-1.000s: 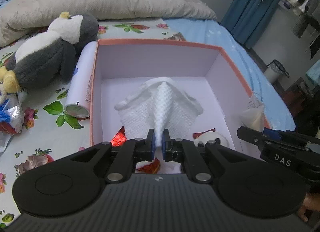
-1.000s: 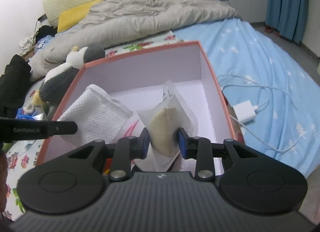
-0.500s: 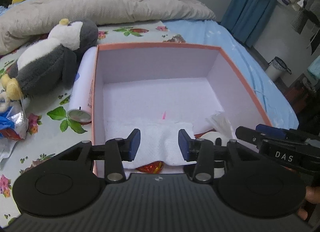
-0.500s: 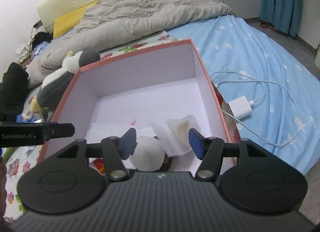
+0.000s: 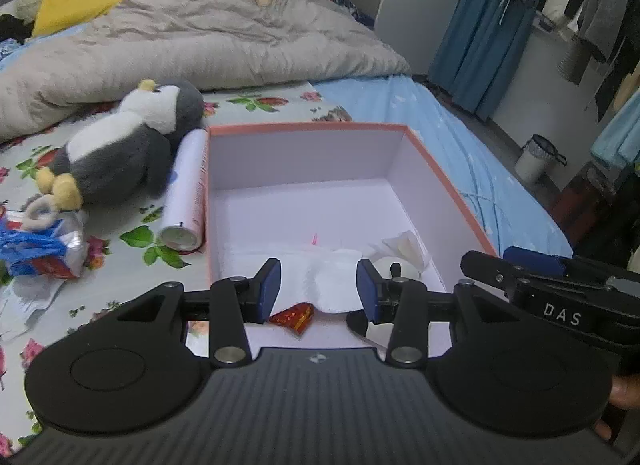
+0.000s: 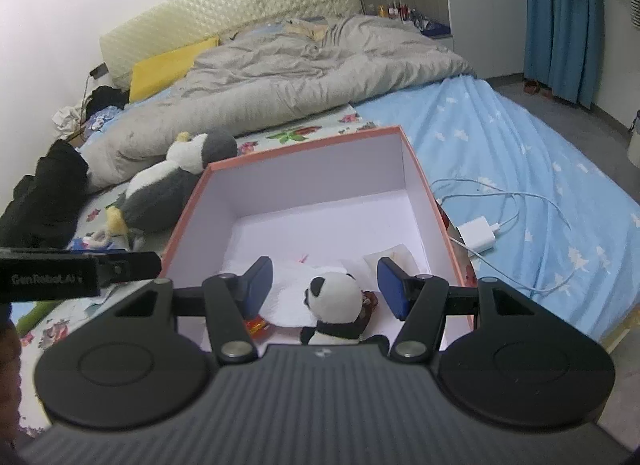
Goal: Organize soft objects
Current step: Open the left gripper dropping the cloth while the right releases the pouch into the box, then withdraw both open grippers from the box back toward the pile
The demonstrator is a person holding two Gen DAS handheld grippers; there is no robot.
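An orange-rimmed box (image 5: 304, 127) with white walls stands on the bed. At its near end lie a white textured cloth (image 5: 320, 277), a clear packet with a cream lump (image 5: 404, 245) and a red wrapper (image 5: 294, 315). My left gripper (image 5: 318, 291) hovers open above the cloth and holds nothing. In the right wrist view the same box (image 6: 304, 143) also holds a small panda plush (image 6: 334, 305) beside the cloth (image 6: 288, 297) and packet (image 6: 394, 257). My right gripper (image 6: 324, 285) is open and empty above the panda. A grey-and-white penguin plush (image 5: 120, 153) lies left of the box.
A white tube (image 5: 186, 193) lies against the box's left wall, and a crumpled blue-red packet (image 5: 36, 253) sits further left. A white charger (image 6: 478, 233) with its cable lies right of the box. A grey duvet (image 6: 304, 65) covers the far bed.
The left gripper opened and dropped the white cloth into the box. The right gripper opened and let the clear packet fall in. Both grippers pulled back and rose.
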